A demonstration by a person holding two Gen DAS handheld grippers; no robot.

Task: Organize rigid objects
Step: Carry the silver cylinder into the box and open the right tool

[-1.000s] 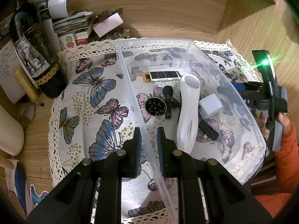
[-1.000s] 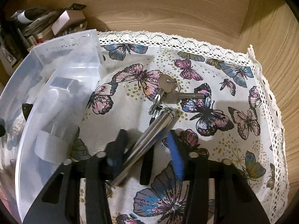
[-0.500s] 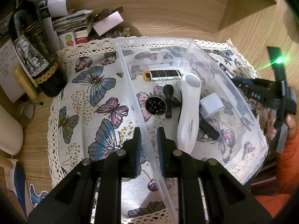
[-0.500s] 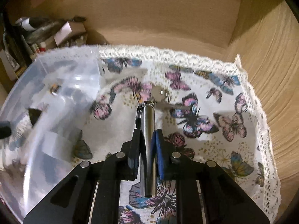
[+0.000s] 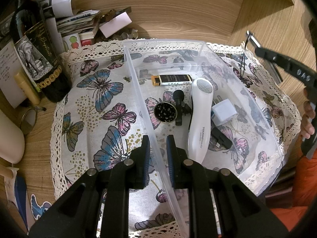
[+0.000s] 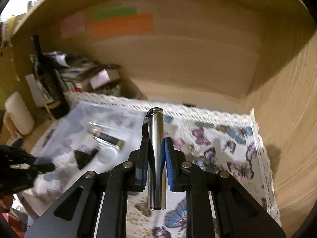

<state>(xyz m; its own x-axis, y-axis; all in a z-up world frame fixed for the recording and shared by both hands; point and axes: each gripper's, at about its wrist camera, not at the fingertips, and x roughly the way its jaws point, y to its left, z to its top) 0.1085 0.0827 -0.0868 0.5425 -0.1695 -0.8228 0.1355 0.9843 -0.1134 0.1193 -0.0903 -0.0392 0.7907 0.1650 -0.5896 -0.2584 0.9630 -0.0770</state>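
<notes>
My left gripper [image 5: 158, 151] stands low at the near side of a clear plastic bin [image 5: 136, 83], shut on its left wall. In the bin lie a black and orange lighter [image 5: 171, 79], a white handheld device [image 5: 200, 119], a white charger cube [image 5: 223, 113], a round black grinder [image 5: 165, 112] and a small black clip-on microphone [image 5: 179, 107]. My right gripper [image 6: 156, 148] is shut on a silver metal tube [image 6: 156, 158] and holds it in the air above the butterfly cloth [image 6: 227, 148]. In the left wrist view a dark cord [image 5: 245, 59] hangs from the tube's end.
A dark wine bottle [image 5: 39, 59] and a pile of papers and boxes [image 5: 83, 23] crowd the back left corner. Wooden walls [image 5: 178, 10] close the back and right. Coloured notes [image 6: 120, 25] stick to the back wall. A hand with an orange sleeve [image 5: 308, 119] holds the right gripper.
My right gripper has closed on the silver tube and lifted it off the cloth, tipping up toward the back wall. The left gripper and the bin have kept still.
</notes>
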